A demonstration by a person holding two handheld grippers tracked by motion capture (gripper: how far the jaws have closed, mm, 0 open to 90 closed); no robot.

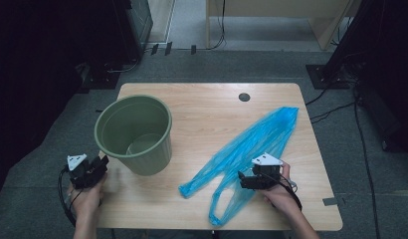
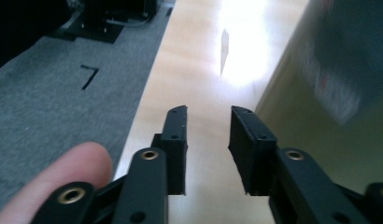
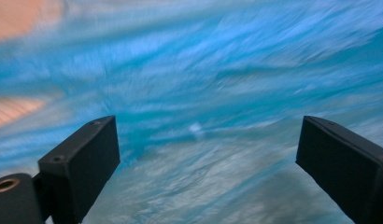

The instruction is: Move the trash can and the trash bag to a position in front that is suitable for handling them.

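Blue and thin, the plastic bag (image 1: 252, 149) lies spread slantwise over the right half of the table (image 1: 207, 107), its handle loops trailing toward the near edge. Right gripper (image 1: 248, 180) hovers over the bag's lower part, pointing left; in the right gripper view its fingers (image 3: 84, 163) stand wide apart with only blurred blue film beyond them, nothing pinched. Well apart on the left stands the green bin (image 1: 135, 133), upright and open-mouthed. Left gripper (image 1: 100, 167) sits at the table's near left edge just beside the bin's wall; its fingers (image 2: 176, 140) are drawn partway together around bare air, gripping nothing. Grey carpet (image 1: 43, 149) surrounds the table.
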